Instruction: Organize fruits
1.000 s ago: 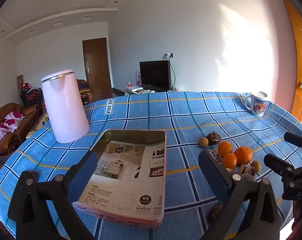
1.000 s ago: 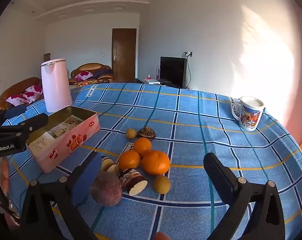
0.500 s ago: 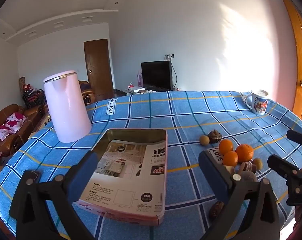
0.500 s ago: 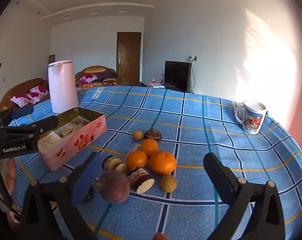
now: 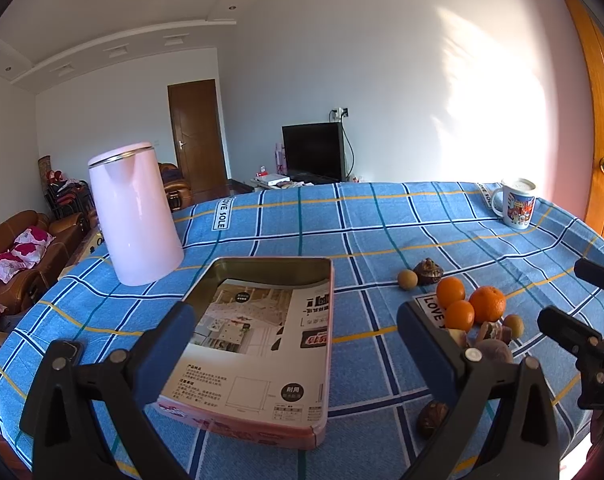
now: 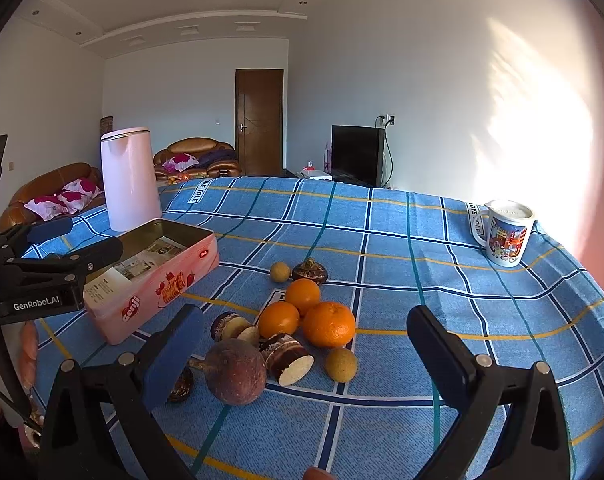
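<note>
Covering the table is a blue plaid woven cloth (image 6: 441,280) with white, navy and yellow lines. On it, left: an open rectangular pink metal tin (image 6: 170,276), its dull gold inner wall glossy, printed paper leaflets (image 5: 262,340) lying flat inside. Behind the tin stands a smooth tapered pale-pink kettle (image 5: 134,216). Centre: a cluster of fruit, comprising three round, dimpled oranges (image 6: 329,325), two small tan round fruits (image 6: 341,365), a matt brown-purple round fruit (image 6: 234,371), and dark, rough-skinned cut pieces showing white flesh (image 6: 288,358), all near one another and well apart from the tin's interior. Far right: a glazed white ceramic mug with colourful print (image 6: 505,232). The left gripper (image 5: 296,340), black frame with blue pads, hovers over the tin, fingers spread wide and empty. The right gripper (image 6: 302,344) hovers over the fruit, fingers likewise spread, gripping nothing.
</note>
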Available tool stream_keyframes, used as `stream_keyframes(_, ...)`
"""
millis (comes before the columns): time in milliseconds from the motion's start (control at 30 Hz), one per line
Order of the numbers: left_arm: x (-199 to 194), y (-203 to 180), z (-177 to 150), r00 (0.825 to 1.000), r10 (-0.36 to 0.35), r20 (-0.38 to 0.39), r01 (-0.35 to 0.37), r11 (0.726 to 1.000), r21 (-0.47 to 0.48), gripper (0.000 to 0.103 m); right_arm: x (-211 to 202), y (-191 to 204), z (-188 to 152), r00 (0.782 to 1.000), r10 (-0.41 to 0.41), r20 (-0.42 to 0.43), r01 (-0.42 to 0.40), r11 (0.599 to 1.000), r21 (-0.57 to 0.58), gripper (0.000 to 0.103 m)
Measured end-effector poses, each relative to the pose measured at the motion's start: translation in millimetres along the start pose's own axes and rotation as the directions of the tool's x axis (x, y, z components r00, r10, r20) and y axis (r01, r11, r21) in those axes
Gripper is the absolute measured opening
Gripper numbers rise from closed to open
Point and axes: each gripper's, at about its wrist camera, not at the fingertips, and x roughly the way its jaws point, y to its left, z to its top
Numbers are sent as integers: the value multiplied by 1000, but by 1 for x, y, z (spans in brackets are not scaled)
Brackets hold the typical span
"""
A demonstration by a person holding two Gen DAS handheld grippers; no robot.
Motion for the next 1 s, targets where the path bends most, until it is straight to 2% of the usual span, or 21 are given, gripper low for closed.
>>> stream_keyframes(1000, 2, -2, -2, 1000, 3, -7, -3, 1000, -2, 103, -1, 3, -3, 1000, 9, 12, -9, 1000, -4, 102)
